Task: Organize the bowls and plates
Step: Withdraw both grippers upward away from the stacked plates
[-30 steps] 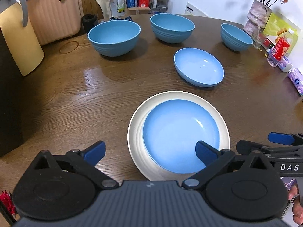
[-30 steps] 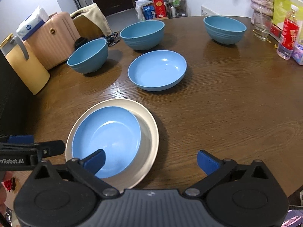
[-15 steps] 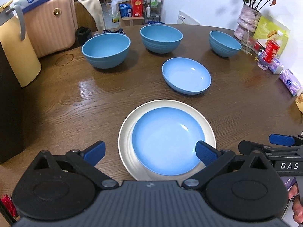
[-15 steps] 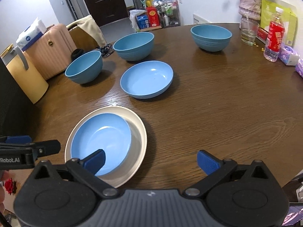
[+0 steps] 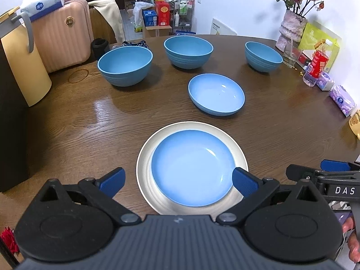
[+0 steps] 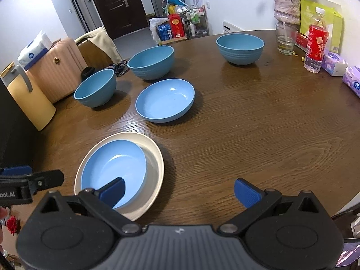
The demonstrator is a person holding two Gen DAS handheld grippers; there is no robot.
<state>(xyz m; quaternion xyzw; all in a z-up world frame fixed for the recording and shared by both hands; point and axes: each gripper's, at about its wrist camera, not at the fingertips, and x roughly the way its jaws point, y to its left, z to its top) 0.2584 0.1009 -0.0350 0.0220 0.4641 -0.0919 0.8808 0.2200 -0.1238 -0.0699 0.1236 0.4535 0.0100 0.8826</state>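
A round, dark wood-grain surface [image 6: 258,117] fills most of both views, glossy where the light catches it. Off its far left edge stand a pink ribbed suitcase [image 5: 60,38] and a yellow bin [image 5: 22,67], with a chair draped in cream cloth [image 6: 99,45] beside them. Beyond, a dark door [image 6: 117,4] sits in a pale wall [image 6: 33,15], and a wire rack [image 5: 182,15] crowded with boxes stands on the grey floor [image 6: 132,40]. A vase of dried roses [image 5: 292,27] occupies the far right edge.
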